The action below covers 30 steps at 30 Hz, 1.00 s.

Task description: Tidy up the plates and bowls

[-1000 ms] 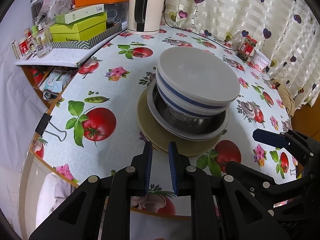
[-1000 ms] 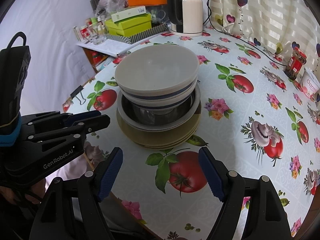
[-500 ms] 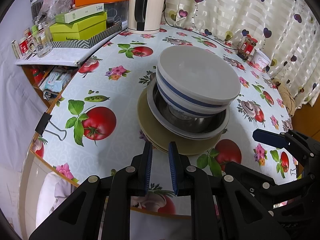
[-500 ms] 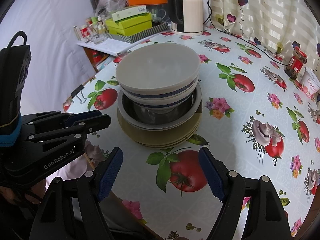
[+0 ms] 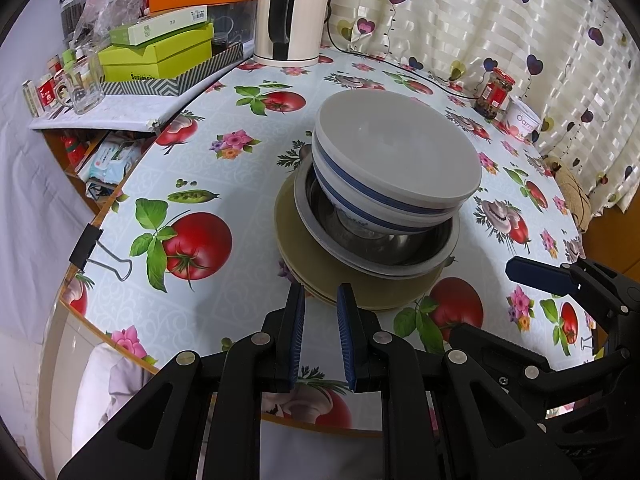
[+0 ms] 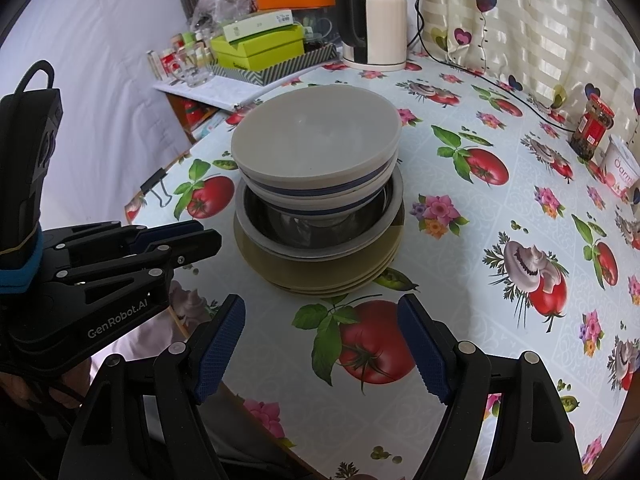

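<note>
No change over the last second: both tools hold station. Left gripper (image 5: 319,312) stands narrowly parted, empty; right gripper (image 6: 322,340) wide apart, empty. Bowls (image 6: 316,152) sit nested on plates (image 6: 320,276) at twelve o'clock. Stacking appears complete.

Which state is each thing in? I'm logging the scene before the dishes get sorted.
White ceramic bowls with blue stripe: nested, upright, empty on top.
Steel bowl: upright, holding the white bowls.
Olive plates: stacked flat under the bowl.
Left gripper: narrowly open, empty.
Right gripper: wide open, empty.
Cream kettle: upright, lid closed.
Red-lidded jar: upright, closed.
</note>
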Available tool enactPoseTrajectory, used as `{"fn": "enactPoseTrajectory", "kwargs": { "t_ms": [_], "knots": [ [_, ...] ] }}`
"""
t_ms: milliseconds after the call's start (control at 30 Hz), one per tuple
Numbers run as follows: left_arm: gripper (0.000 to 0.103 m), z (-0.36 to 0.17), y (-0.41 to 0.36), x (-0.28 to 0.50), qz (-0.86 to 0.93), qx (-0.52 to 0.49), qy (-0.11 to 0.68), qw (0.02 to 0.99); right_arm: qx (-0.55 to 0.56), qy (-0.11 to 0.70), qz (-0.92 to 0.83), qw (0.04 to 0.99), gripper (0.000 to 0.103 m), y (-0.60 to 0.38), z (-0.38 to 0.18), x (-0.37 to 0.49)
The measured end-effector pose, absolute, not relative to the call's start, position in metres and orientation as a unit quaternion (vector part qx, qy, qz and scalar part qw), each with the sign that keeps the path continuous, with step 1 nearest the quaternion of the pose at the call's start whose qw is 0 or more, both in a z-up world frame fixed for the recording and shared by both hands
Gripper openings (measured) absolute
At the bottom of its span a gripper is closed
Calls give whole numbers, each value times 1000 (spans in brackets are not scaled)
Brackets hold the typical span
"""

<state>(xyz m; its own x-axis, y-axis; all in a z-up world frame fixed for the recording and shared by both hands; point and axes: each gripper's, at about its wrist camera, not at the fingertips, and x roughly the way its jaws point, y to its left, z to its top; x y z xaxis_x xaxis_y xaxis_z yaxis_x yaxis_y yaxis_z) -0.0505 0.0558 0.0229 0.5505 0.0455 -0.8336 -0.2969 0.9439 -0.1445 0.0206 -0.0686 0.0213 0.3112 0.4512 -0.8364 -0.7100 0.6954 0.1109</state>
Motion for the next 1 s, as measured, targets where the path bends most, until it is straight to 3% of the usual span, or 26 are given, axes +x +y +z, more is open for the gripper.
{"fn": "enactPoseTrajectory", "kwargs": {
  "t_ms": [1000],
  "knots": [
    [17,20,52,-50,94,-136,467,868,-142,460,364,797,82,-66,21,19]
  ]
}}
